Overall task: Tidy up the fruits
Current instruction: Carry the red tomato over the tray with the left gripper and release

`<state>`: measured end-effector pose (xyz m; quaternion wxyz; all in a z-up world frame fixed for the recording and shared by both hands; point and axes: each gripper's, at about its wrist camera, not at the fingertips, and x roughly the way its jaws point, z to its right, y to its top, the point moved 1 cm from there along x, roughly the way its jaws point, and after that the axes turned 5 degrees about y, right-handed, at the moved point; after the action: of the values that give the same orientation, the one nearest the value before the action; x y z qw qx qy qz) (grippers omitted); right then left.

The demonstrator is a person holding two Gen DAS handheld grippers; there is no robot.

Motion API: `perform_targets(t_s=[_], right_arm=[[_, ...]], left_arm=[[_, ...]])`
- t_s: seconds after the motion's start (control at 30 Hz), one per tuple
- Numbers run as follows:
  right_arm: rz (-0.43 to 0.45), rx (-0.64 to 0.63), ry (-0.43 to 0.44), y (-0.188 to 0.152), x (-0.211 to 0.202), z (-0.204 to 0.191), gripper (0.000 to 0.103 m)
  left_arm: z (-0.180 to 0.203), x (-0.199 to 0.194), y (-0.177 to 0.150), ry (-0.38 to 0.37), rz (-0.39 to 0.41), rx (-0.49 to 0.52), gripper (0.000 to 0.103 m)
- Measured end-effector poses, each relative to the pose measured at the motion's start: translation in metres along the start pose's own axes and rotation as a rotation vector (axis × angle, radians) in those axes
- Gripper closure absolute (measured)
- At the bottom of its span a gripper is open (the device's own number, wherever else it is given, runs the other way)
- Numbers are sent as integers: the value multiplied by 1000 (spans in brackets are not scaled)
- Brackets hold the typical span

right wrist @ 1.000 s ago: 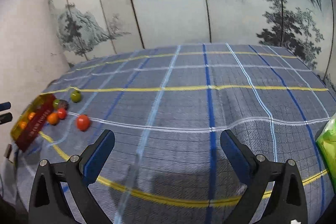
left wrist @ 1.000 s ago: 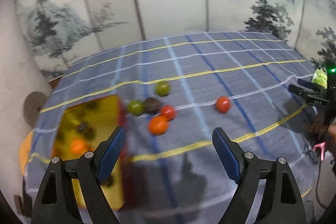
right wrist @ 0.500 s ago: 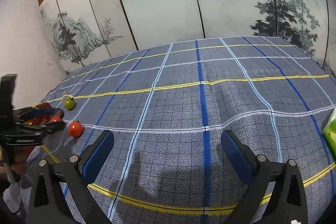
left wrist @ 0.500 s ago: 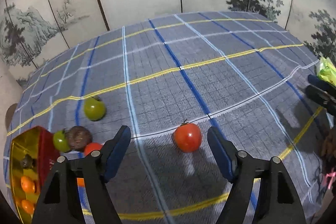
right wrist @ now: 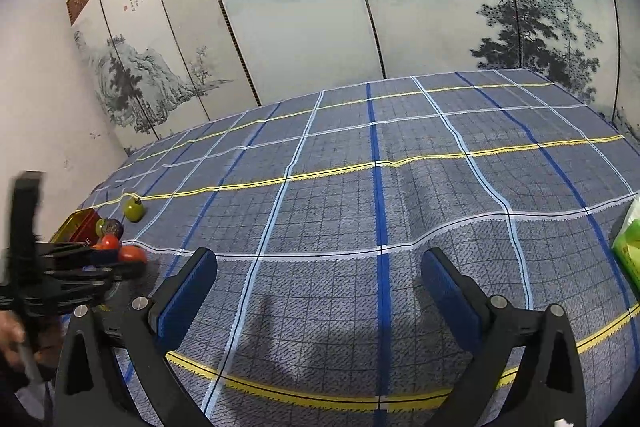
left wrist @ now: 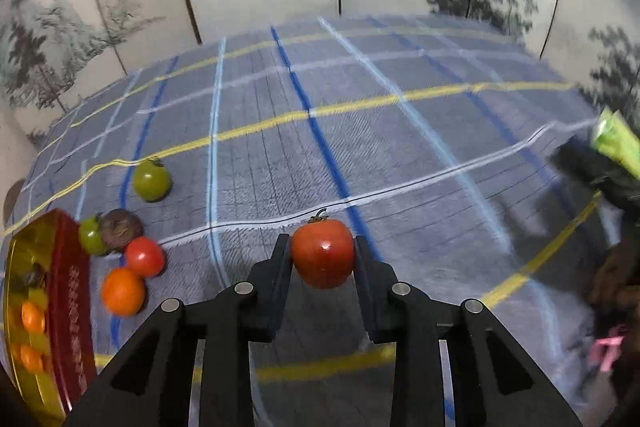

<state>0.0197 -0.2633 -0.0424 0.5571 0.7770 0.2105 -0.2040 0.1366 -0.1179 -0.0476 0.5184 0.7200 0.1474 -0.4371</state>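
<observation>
Your left gripper (left wrist: 322, 259) had its jaws clamped on the red tomato (left wrist: 322, 253), one pad on each side, stem up. The tomato sat between the pads over the plaid cloth (left wrist: 400, 155) on the table, near the white stripe; whether it touched the cloth or was already off it, I couldn't tell.

Your right gripper (right wrist: 318, 277) had its jaws wide apart with nothing between them, over bare cloth well away from the fruit.

Loose fruit lay left of the gripped tomato: a green tomato (left wrist: 151, 180) on its own further back, then a cluster beside the tin: a smaller green one (left wrist: 91, 235), a dark brownish fruit (left wrist: 121, 227), a second red tomato (left wrist: 145, 256) and an orange fruit (left wrist: 122, 291), touching or nearly so.

The red-and-gold tin (left wrist: 68, 291) stood at the left edge with small orange fruits (left wrist: 33, 316) inside. A green packet (left wrist: 616, 145) lay at the far right.
</observation>
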Motion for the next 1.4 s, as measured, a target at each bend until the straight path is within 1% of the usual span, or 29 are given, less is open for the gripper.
perform_targets(t_s=[0.1, 0.2, 0.3, 0.43, 0.53, 0.6, 0.73, 0.8, 0.9, 1.07, 1.1, 1.23, 1.3, 1.4], right_arm=[[-10, -5, -10, 0, 3, -1, 1], [-20, -8, -23, 0, 5, -1, 1], [-27, -9, -37, 0, 6, -2, 1], [-35, -13, -52, -1, 7, -2, 0], [-44, -14, -60, -2, 9, -3, 0], [-50, -16, -67, -2, 10, -4, 0], [-62, -22, -81, -2, 12, -5, 0], [-65, -24, -87, -2, 12, -5, 0], [-70, -25, -97, -2, 13, -5, 0], [-79, -33, -110, -3, 15, -7, 0], [-81, -34, -112, -3, 15, -7, 0], [-88, -37, -119, -3, 17, -8, 0], [-92, -40, -122, -3, 17, -9, 0], [-94, -42, -128, -3, 18, -10, 0]], left_arm=[[-8, -34, -6, -43, 18, -62, 72], [-20, -70, -19, -48, 42, -95, 72], [-44, -97, -35, -52, 40, -144, 72], [-82, -125, -56, 6, 37, -205, 72], [-117, -141, -70, 69, 45, -255, 71], [-144, -150, -79, 126, 49, -291, 71], [-186, -159, -93, 206, 48, -340, 71], [-205, -163, -97, 267, 60, -338, 71], [-227, -164, -101, 317, 75, -329, 71], [-257, -148, -105, 321, 46, -360, 71], [-262, -143, -105, 308, 40, -371, 71], [-266, -128, -98, 282, 35, -383, 71], [-264, -116, -92, 269, 32, -366, 71], [-257, -101, -80, 270, 28, -335, 71]])
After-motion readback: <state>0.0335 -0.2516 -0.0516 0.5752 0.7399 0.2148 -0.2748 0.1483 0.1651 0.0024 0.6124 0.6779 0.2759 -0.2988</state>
